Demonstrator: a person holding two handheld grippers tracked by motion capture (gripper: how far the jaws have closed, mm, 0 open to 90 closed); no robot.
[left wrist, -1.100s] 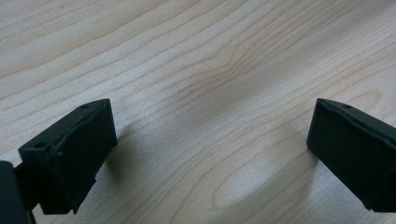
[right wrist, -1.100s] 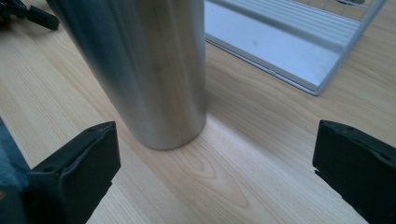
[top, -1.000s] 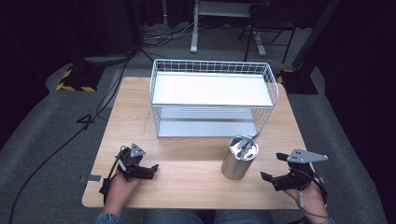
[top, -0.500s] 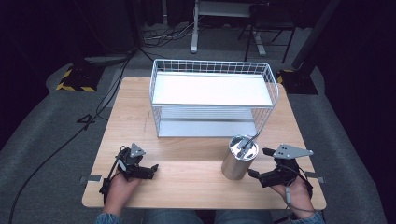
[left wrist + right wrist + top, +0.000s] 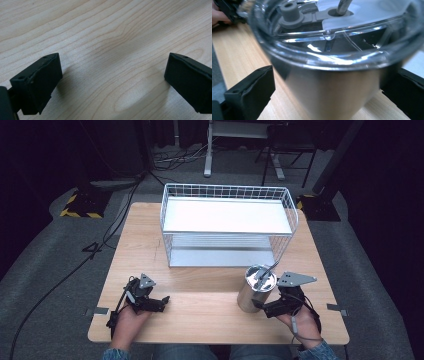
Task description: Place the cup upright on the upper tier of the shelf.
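From the high view, a shiny metal cup stands upright on the wooden table, near the front edge and on the person's right side. It has a clear lid and a straw sticking out of the top. Behind the cup sits a white wire basket, a little way off and not touching it. The right gripper is down low, right at the foot of the cup, with its jaws pointing at it. The right hand holds it from behind. The left gripper rests on the table well apart from the cup, held by the left hand. Its jaws point toward the middle of the table.

In the left gripper view, the two black jaws stand wide apart. Between them there is bare wood, and they hold and pinch nothing. The jaws sit very close to the table top, with dark shadows under them.

In the right gripper view, the cup is very big and close. Its silver side sits right between the two black jaws. The jaws have just been opening and now stand wide. There is a small gap between the left jaw and the cup. The right jaw is dark, and I cannot tell whether it touches the cup. The jaws are not squeezing the cup. The lid has a grey plug on top, beside the straw.
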